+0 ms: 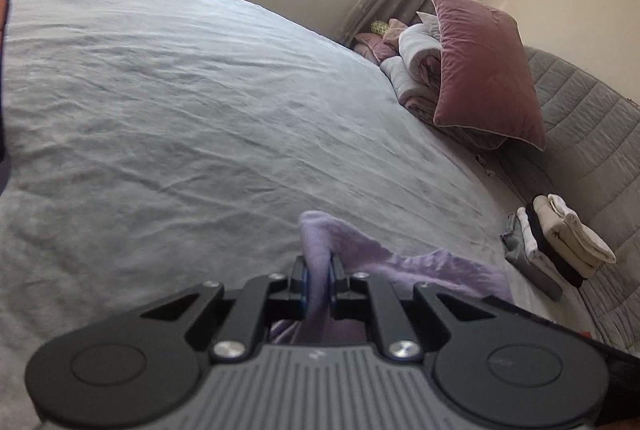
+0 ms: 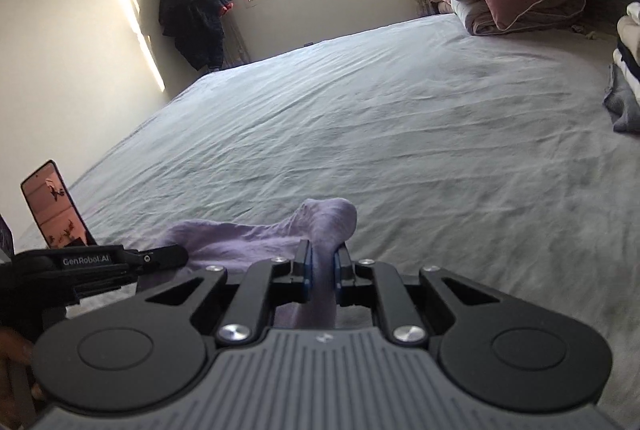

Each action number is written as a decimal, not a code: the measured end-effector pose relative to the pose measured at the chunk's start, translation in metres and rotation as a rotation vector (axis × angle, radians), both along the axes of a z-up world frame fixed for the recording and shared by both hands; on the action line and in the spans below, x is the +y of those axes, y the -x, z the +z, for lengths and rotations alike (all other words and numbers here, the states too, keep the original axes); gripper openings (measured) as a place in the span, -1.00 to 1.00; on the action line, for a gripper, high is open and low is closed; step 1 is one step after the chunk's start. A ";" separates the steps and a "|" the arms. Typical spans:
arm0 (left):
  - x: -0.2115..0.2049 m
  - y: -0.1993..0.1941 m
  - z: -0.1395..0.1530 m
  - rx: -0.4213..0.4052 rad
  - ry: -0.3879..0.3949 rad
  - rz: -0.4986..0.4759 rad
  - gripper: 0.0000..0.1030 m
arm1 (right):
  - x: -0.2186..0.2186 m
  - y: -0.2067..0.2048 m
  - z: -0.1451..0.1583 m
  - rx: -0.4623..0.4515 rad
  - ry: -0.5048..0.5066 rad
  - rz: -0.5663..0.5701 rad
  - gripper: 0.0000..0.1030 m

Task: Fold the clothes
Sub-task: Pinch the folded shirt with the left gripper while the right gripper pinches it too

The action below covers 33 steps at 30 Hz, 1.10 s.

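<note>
Two grippers angle downward over the grey bed (image 2: pixel 400 133), each clamped on a bunched fold of the lilac garment (image 2: pixel 248 234). The left gripper (image 1: pixel 318 270) pinches cloth that trails to its right; the right gripper (image 2: pixel 322 262) pinches a raised hump, with the cloth sagging between them above the sheet. Folded clothes (image 1: pixel 560 242) sit near the headboard.

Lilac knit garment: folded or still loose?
Loose: the lilac knit garment hangs bunched between left gripper and right gripper, both clamped on it.
</note>
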<state>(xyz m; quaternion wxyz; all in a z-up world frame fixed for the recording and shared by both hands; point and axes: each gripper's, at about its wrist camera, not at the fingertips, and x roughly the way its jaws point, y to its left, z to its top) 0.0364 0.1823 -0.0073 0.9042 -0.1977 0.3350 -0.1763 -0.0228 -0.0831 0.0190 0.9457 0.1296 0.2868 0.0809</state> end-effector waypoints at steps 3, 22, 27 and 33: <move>-0.016 -0.012 -0.010 0.000 -0.021 -0.026 -0.81 | -0.011 -0.013 -0.012 0.041 0.041 0.030 -0.77; -0.007 -0.060 -0.041 0.179 0.062 -0.135 -0.37 | -0.038 -0.050 -0.051 0.178 -0.097 0.135 -0.24; -0.020 -0.057 -0.039 0.146 0.009 -0.117 -0.51 | -0.035 -0.051 -0.050 0.145 -0.048 0.132 -0.68; -0.027 -0.052 -0.033 0.106 -0.038 -0.094 -0.60 | -0.024 -0.047 -0.051 0.112 0.024 0.137 -0.69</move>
